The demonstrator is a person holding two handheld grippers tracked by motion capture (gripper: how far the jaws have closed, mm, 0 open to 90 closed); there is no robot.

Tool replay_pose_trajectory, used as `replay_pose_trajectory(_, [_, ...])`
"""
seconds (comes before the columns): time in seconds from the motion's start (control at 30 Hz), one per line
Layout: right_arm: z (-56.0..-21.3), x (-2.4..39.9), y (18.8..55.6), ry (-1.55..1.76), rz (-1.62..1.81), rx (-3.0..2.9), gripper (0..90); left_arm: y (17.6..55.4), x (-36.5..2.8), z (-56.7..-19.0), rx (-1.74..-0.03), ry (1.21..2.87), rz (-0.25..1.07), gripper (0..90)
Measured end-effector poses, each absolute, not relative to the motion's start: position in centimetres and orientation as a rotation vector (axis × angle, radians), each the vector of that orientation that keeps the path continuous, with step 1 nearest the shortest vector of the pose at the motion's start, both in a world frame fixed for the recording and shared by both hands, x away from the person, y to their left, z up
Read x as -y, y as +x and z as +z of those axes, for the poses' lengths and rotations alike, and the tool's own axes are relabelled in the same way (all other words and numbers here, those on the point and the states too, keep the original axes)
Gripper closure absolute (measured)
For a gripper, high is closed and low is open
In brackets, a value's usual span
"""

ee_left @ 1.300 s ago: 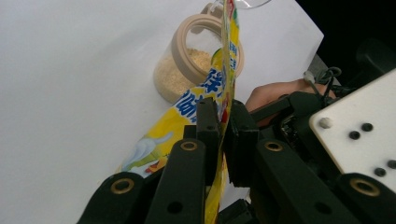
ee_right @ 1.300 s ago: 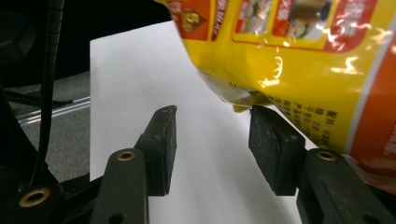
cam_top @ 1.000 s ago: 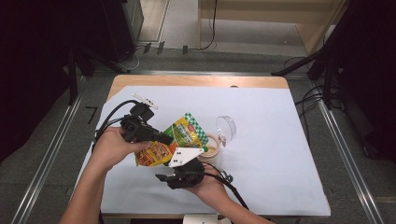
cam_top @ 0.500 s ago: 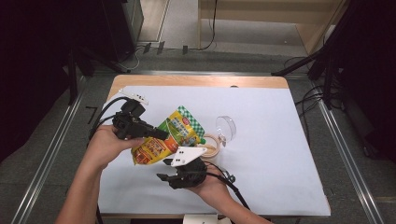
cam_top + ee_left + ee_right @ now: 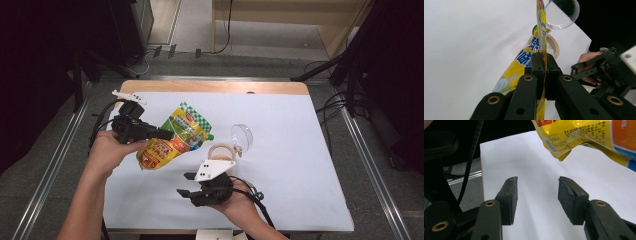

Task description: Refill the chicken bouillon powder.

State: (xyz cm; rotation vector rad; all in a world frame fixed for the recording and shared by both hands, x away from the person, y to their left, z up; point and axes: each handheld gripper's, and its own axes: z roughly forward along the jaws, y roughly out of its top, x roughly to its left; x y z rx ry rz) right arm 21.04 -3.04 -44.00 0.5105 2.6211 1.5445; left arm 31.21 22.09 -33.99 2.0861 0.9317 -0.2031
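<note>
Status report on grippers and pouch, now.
Left gripper shut on yellow pouch, held off white sheet. Right gripper open, empty. Tape roll, clear cup beside.

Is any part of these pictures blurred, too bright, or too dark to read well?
High view: surroundings beyond the table are very dark; the white sheet is evenly lit. Left gripper view: the sheet is overexposed, and the pouch clamped in the left gripper is blurred up close. Right gripper view: the pouch print is soft; the open right gripper is sharp.

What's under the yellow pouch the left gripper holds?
The yellow pouch hangs lifted in the left gripper, over the white table cover. A tape ring and a clear dome lid lie beside it. The cover directly beneath is hidden.
</note>
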Motion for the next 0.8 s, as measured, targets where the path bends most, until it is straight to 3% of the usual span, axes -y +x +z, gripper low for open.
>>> replay_pose_trajectory(0.4, [-44.1,7.1,20.7,0.614,1.515,-2.595,50.2,33.9,-21.2,-36.0,-0.962,2.046,-0.177,89.7])
replay_pose_trajectory(0.8, [-44.8,7.5,21.3,0.68,1.51,-2.574,50.1,35.9,-20.2,-38.5,-0.967,2.014,-0.162,89.7])
